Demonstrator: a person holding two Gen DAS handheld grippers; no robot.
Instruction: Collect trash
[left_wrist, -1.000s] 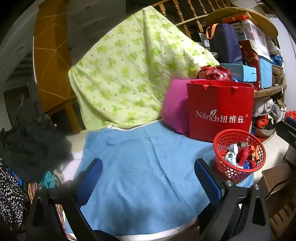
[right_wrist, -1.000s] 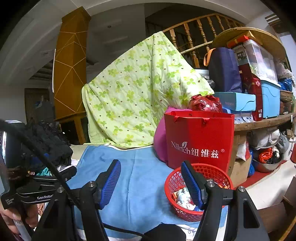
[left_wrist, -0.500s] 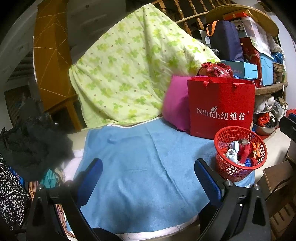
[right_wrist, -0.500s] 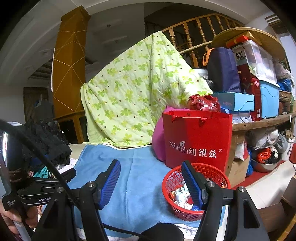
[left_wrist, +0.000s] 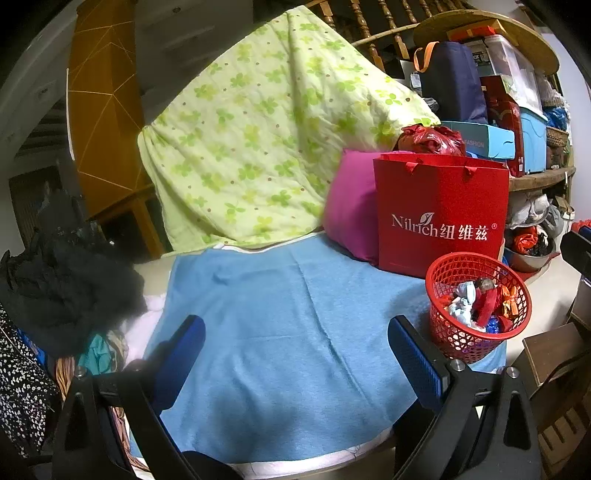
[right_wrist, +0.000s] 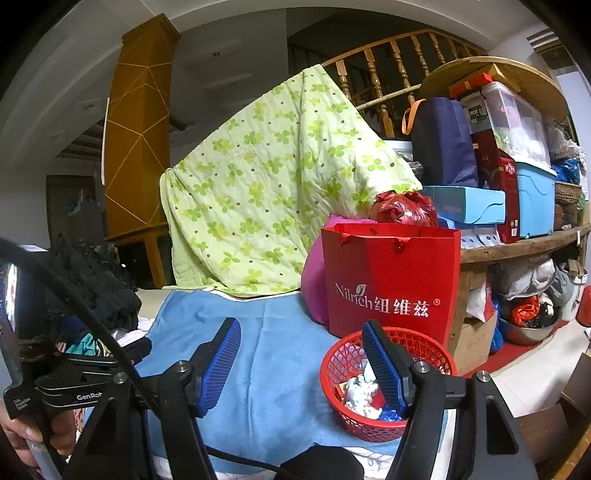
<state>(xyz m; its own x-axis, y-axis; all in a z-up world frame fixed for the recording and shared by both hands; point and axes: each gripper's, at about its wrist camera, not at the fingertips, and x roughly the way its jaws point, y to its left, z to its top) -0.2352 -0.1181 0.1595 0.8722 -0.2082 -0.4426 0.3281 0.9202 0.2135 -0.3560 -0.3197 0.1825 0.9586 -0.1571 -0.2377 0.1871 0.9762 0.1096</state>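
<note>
Red mesh basket: sitting at the near right edge of the blue cloth, holding the collected trash, a heap of crumpled wrappers and scraps in white, red, orange and blue. In the right wrist view the basket is lying just behind the right finger of the right gripper.

Red paper bag: standing upright just behind the basket, white lettering facing the cameras. A magenta cushion is leaning at its left side; a crumpled red plastic bag is showing above its rim.

Green floral quilt: hanging at the far side, draped down to the cloth.

Dark clothing pile: lying at the far left, off the cloth.

Cluttered shelves: standing at the far right, carrying boxes and bins.

Left gripper: hovering over the near cloth, jaws standing wide apart, gripping nothing.

Right gripper: jaws standing moderately apart, nothing between the blue pads. A hand is showing at the lower left of that view, holding the left gripper's handle.
</note>
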